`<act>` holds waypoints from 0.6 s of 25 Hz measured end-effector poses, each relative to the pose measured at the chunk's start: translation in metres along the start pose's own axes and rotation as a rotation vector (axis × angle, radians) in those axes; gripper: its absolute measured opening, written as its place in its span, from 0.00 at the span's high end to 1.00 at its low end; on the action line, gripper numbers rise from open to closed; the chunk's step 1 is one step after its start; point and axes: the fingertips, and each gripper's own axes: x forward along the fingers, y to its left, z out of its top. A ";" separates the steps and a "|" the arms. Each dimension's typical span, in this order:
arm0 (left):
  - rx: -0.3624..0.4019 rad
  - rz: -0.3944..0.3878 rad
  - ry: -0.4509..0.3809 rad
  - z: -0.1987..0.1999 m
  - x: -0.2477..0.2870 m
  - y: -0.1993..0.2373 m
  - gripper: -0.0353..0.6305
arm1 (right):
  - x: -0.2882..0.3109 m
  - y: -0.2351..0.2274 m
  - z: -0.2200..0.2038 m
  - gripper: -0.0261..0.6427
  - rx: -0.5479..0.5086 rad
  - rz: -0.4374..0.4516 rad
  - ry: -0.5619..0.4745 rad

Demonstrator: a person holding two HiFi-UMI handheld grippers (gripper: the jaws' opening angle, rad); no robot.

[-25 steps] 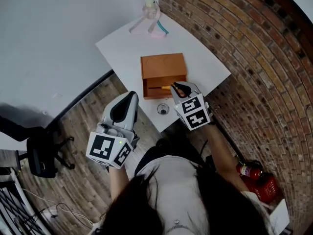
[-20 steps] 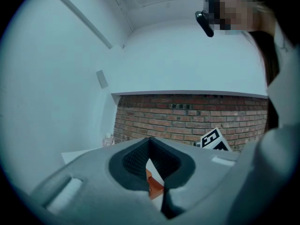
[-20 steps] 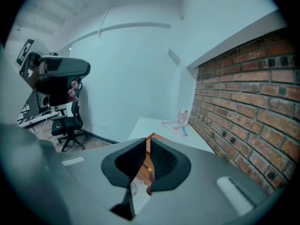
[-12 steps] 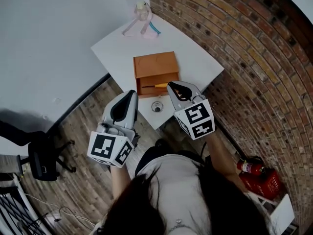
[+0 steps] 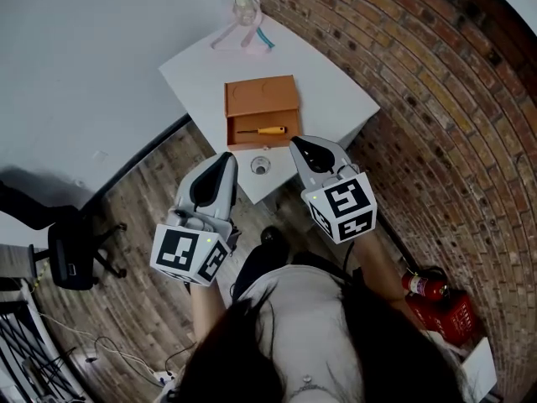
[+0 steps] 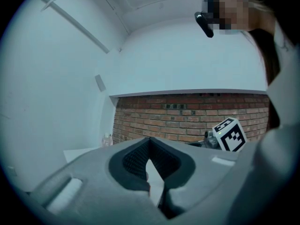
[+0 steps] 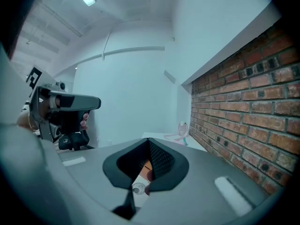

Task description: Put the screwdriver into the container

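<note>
The screwdriver [image 5: 263,130], with a yellow handle and a dark shaft, lies across the open near compartment of the orange wooden container [image 5: 261,101] on the white table [image 5: 331,91]. My right gripper [image 5: 299,145] hovers off the table's near edge, a little short of the container, shut with nothing in it. My left gripper [image 5: 226,159] hangs beside the table's near-left edge, also shut and empty. In the left gripper view the left gripper [image 6: 149,142] shows its jaws meeting. In the right gripper view the right gripper [image 7: 150,144] does too, with a sliver of the container [image 7: 146,167] visible behind them.
A small round ring-shaped object [image 5: 261,165] sits on the table's near edge between the grippers. A pink hanger [image 5: 237,39] and a small bottle [image 5: 244,8] lie at the far end. A brick wall [image 5: 436,99] runs along the right. An office chair [image 5: 71,254] stands at left, a red extinguisher [image 5: 426,287] at lower right.
My right gripper has drawn back from the container toward the person. The screwdriver stays in the container, now in full sight. The left gripper has hardly moved.
</note>
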 end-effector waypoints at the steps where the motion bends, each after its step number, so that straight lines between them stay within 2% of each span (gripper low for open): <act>1: -0.001 0.005 0.001 -0.001 -0.003 -0.005 0.95 | -0.006 0.000 0.000 0.95 0.001 0.002 -0.006; 15: 0.007 0.047 0.004 -0.006 -0.033 -0.064 0.95 | -0.081 0.013 0.000 0.95 -0.020 0.029 -0.076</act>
